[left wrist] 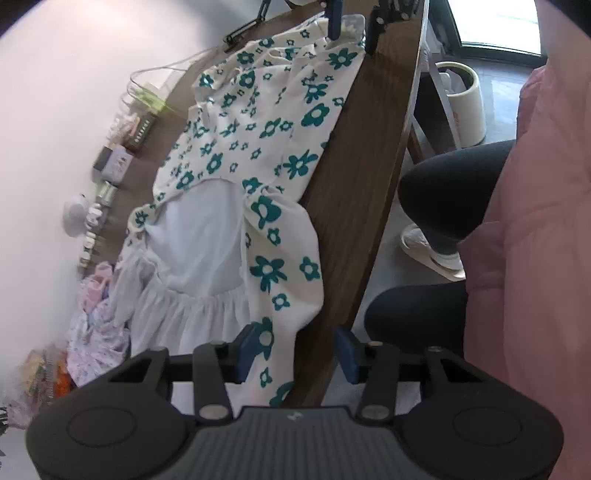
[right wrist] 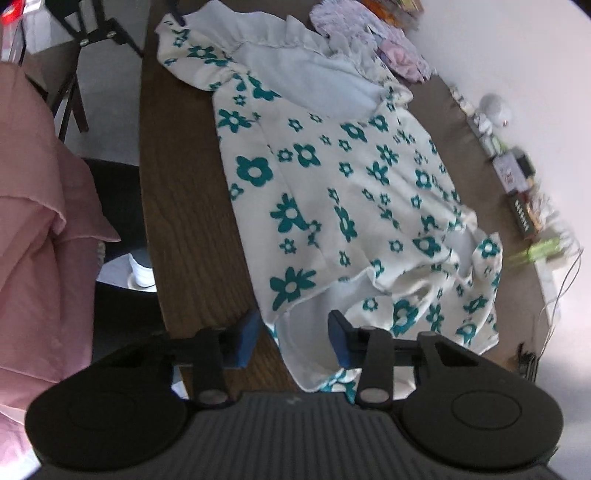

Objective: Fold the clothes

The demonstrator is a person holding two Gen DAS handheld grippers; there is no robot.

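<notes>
While the dress (right wrist: 354,192) lay spread across the wooden table (right wrist: 188,221), white with teal flowers and its plain white lining turned out at one end, both grippers stood at opposite ends of it. The left gripper (left wrist: 299,349) was wide open, with a hanging corner of the dress between its blue pads and nothing pinched. The right gripper (right wrist: 291,339) was likewise spread, a hem corner lying loose between its fingers (not clamped). Small boxes (right wrist: 515,173) lined the wall edge of the table, beside a heap of pale clothes (right wrist: 373,33).
</notes>
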